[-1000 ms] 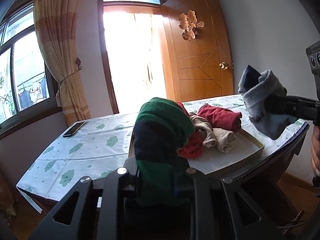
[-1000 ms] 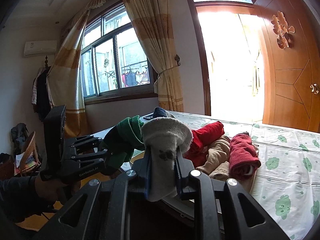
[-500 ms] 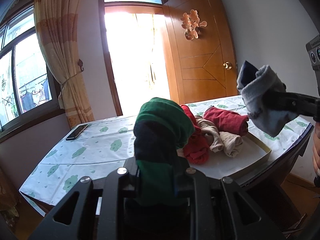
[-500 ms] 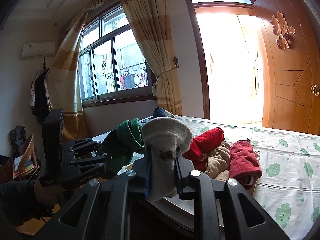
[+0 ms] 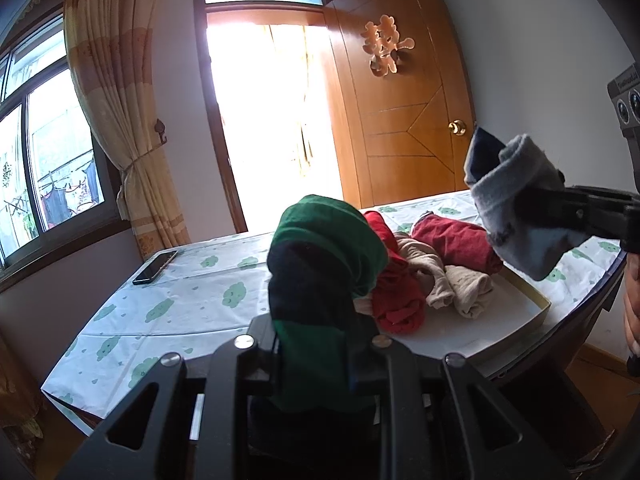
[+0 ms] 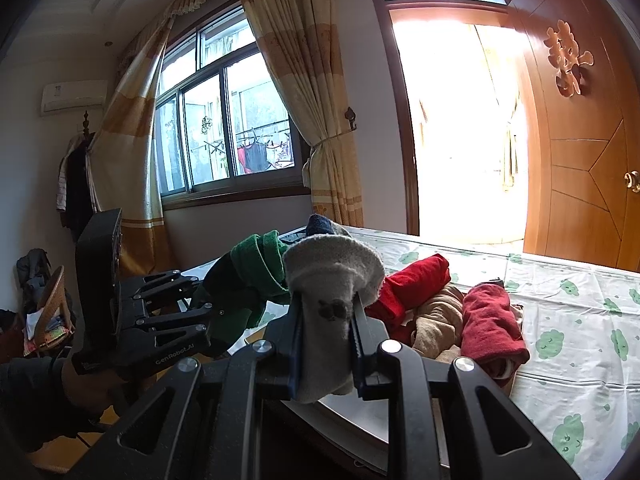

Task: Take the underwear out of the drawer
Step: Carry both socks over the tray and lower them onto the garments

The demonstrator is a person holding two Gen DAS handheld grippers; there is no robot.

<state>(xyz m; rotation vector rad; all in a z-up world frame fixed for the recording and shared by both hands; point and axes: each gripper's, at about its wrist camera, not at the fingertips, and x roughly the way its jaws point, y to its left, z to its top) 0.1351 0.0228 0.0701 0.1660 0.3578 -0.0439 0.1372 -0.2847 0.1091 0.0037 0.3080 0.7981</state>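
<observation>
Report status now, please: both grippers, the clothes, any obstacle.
Left gripper shut on green roll, lifted. Right gripper shut on grey roll, lifted. Red and beige rolls remain in tray. No obstacle seen.

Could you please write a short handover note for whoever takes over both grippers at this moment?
Left gripper: shut on the green and black bundle, held in the air in front of the table.
Right gripper: shut on the grey bundle, also lifted clear.
Shallow drawer tray sits on the clouded tablecloth; inside remain two red rolls and a beige heap.
Done: two pieces are out of the tray.
Left: set both down outside the tray, then take out the red and beige pieces.
A phone lies at the far table edge.
</observation>
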